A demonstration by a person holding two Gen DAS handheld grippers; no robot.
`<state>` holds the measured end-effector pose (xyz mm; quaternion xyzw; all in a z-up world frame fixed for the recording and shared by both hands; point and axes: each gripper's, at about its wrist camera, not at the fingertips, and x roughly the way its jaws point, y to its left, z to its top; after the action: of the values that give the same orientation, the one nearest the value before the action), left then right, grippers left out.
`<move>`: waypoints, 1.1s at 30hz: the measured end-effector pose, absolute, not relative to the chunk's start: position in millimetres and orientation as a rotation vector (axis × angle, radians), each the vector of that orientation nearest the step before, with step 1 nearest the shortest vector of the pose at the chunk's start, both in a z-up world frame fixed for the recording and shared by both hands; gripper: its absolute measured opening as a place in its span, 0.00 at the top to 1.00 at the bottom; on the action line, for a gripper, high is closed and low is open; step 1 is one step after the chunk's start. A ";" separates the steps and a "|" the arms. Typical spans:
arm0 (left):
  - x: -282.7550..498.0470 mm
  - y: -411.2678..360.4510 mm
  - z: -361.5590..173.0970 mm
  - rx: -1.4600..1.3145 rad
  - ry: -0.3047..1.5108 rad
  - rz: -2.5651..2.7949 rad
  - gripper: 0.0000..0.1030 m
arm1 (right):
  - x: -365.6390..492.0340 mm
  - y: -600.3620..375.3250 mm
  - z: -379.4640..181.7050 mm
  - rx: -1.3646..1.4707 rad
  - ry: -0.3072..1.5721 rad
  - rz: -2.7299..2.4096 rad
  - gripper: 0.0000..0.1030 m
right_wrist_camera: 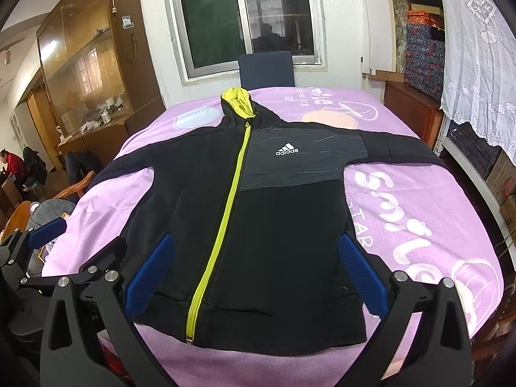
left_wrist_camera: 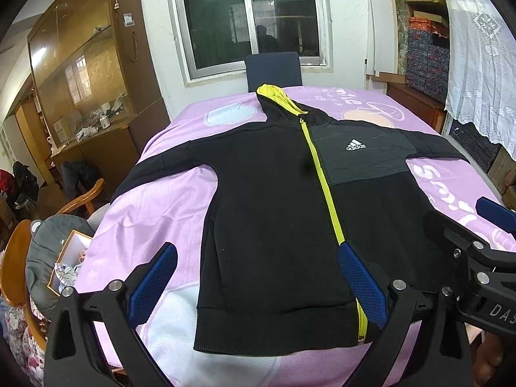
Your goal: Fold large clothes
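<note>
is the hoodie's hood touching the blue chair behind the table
Apart. In the right wrist view the hood ends on the purple cover, and a strip of cover shows between its tip and the blue chair. Both hand-held grippers hang open.

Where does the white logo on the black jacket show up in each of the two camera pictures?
Left wrist view: the logo sits right of centre, upper half, right of the yellow zipper.
Right wrist view: the logo sits near centre, upper half, right of the zipper.
Shared landmark: the window on the far wall.
</note>
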<state>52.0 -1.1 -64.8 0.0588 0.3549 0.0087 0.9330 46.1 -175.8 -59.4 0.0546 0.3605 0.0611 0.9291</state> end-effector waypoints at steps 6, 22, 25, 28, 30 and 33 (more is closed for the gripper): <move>51.8 0.6 -63.8 0.117 0.722 0.023 0.03 | 45.6 -176.0 -59.3 0.109 0.729 0.126 0.04; 52.6 4.4 -63.4 0.110 0.728 0.026 0.03 | 44.3 -172.8 -57.5 0.108 0.727 0.133 0.04; 52.4 5.3 -63.2 0.110 0.727 0.026 0.03 | 44.5 -172.7 -57.1 0.108 0.726 0.133 0.04; 52.7 5.3 -63.2 0.111 0.728 0.026 0.03 | 44.8 -172.8 -56.7 0.108 0.727 0.133 0.04; 52.6 5.3 -63.2 0.110 0.728 0.026 0.03 | 44.8 -172.6 -56.7 0.110 0.727 0.134 0.04; 52.4 5.9 -63.1 0.107 0.728 0.029 0.03 | 44.7 -172.8 -56.5 0.109 0.726 0.133 0.04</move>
<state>52.4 5.9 -63.1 0.0525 0.3560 0.0143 0.9329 44.7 -172.8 -56.5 0.0532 0.3548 0.0651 0.9311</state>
